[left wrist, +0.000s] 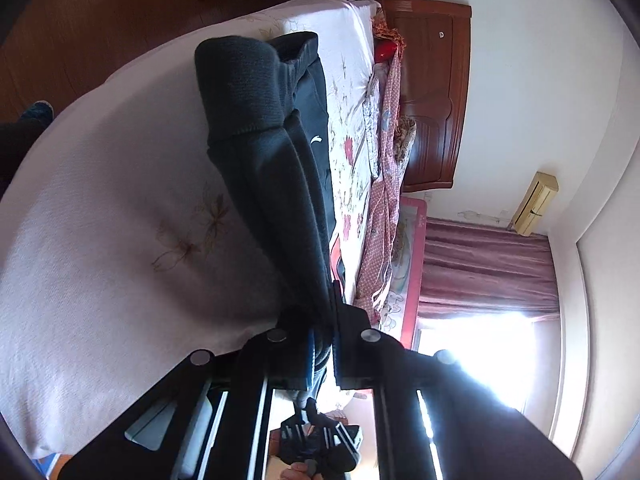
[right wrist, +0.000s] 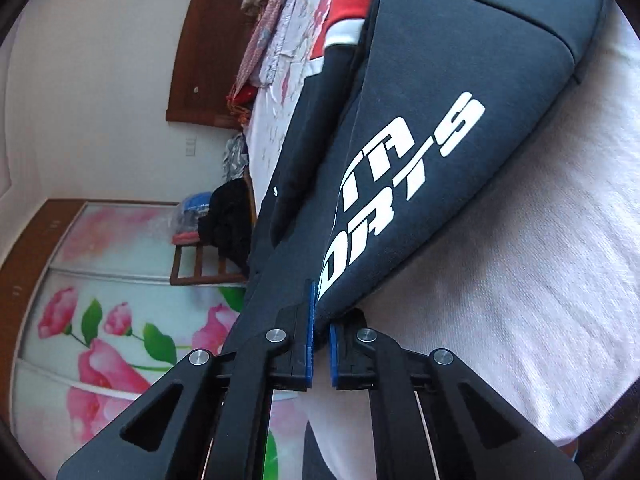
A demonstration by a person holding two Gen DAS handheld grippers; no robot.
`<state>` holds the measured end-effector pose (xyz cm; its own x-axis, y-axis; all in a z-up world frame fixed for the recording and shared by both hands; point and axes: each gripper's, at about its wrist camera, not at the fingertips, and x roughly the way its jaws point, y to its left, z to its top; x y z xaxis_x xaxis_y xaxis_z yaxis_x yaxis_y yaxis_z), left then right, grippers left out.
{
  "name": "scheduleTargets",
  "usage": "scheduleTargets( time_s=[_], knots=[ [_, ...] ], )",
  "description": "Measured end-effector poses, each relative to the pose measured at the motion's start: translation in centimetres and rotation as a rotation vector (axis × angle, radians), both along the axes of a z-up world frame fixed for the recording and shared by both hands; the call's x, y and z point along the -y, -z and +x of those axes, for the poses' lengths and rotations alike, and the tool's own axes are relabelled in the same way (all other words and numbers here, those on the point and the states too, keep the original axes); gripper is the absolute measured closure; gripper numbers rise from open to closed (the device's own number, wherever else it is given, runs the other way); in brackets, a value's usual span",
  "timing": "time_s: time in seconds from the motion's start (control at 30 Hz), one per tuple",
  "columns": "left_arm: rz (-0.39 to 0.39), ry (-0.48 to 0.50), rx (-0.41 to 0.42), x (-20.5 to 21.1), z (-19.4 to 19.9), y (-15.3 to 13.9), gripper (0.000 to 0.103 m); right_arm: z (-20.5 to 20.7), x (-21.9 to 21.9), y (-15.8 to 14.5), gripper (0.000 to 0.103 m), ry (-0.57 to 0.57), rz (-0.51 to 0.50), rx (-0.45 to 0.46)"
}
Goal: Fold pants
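Note:
Dark navy pants (left wrist: 264,148) lie stretched over a pale pink bedsheet (left wrist: 120,208), with the fleecy inside turned out at the ribbed end and a small white logo. My left gripper (left wrist: 324,320) is shut on the pants' fabric, which bunches between its blue pads. In the right wrist view the pants (right wrist: 420,120) show large white lettering and a red and white panel. My right gripper (right wrist: 320,320) is shut on the edge of the pants, lifted off the bedsheet (right wrist: 520,300).
A patterned quilt (left wrist: 384,184) is bunched along the wooden headboard (left wrist: 432,92). A curtain (left wrist: 484,264) and bright window are beyond. A wardrobe with rose print (right wrist: 100,320) and a wooden chair piled with clothes (right wrist: 216,236) stand beside the bed.

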<state>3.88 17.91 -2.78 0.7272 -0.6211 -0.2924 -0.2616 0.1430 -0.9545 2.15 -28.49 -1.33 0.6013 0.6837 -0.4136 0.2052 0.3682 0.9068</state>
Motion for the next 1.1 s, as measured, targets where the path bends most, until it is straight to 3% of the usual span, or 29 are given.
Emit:
scheduleTargets(
  time_s=[0.1, 0.2, 0.3, 0.33, 0.37, 0.43, 0.5, 0.57, 0.6, 0.63, 0.67, 0.77, 0.87, 0.97, 1.1],
  knots=[
    [0.060, 0.033, -0.004, 0.5, -3.5, -1.0, 0.098, -2.3, 0.2, 0.5, 0.098, -0.055, -0.018, -0.008],
    [0.088, 0.067, -0.049, 0.8, -6.8, -0.9, 0.098, -3.9, 0.5, 2.3, 0.098, -0.093, -0.044, -0.039],
    [0.180, 0.099, -0.120, 1.1, -9.2, -0.2, 0.097, -5.0, 0.2, 5.2, 0.098, -0.118, -0.083, -0.077],
    [0.209, 0.112, -0.155, 1.2, -9.7, 0.2, 0.097, -5.2, -0.1, 5.7, 0.093, -0.137, -0.130, -0.094],
    [0.242, 0.117, -0.195, 1.2, -9.9, 0.7, 0.095, -5.1, -0.4, 6.3, 0.071, -0.159, -0.152, -0.121],
    [0.305, 0.091, -0.331, 0.5, -10.4, 1.3, 0.092, -5.6, 0.1, 6.4, 0.057, -0.157, -0.097, -0.092],
    [0.342, 0.056, -0.374, 0.2, -11.3, 0.7, 0.078, -6.3, 1.7, 5.3, 0.053, -0.148, -0.130, -0.052],
    [0.440, 0.044, -0.312, 0.5, -11.6, -1.3, 0.053, -6.7, 5.0, 3.6, 0.053, -0.080, -0.172, -0.003],
    [0.491, 0.043, -0.282, 0.6, -11.5, -2.5, 0.044, -6.8, 7.4, 3.0, 0.053, -0.009, -0.196, 0.003],
    [0.534, 0.038, -0.239, 1.1, -11.5, -3.9, 0.027, -6.9, 10.4, 2.4, 0.053, 0.081, -0.228, -0.020],
    [0.571, 0.038, -0.185, 1.6, -11.0, -5.1, 0.018, -6.9, 13.4, 2.0, 0.053, 0.176, -0.259, -0.037],
    [0.688, 0.110, -0.036, 3.8, -9.1, -8.6, 0.009, -6.2, 21.7, 0.7, 0.053, 0.446, -0.384, -0.074],
    [0.710, 0.165, 0.048, 5.8, -8.4, -9.9, 0.007, -4.1, 27.4, 0.4, 0.053, 0.572, -0.504, -0.147],
    [0.721, 0.215, 0.055, 7.2, -8.6, -9.7, 0.005, -2.1, 30.3, 0.7, 0.053, 0.643, -0.548, -0.200],
    [0.743, 0.241, -0.003, 8.0, -8.5, -9.2, 0.005, 1.0, 32.1, 2.1, 0.053, 0.623, -0.647, -0.262]
  ],
)
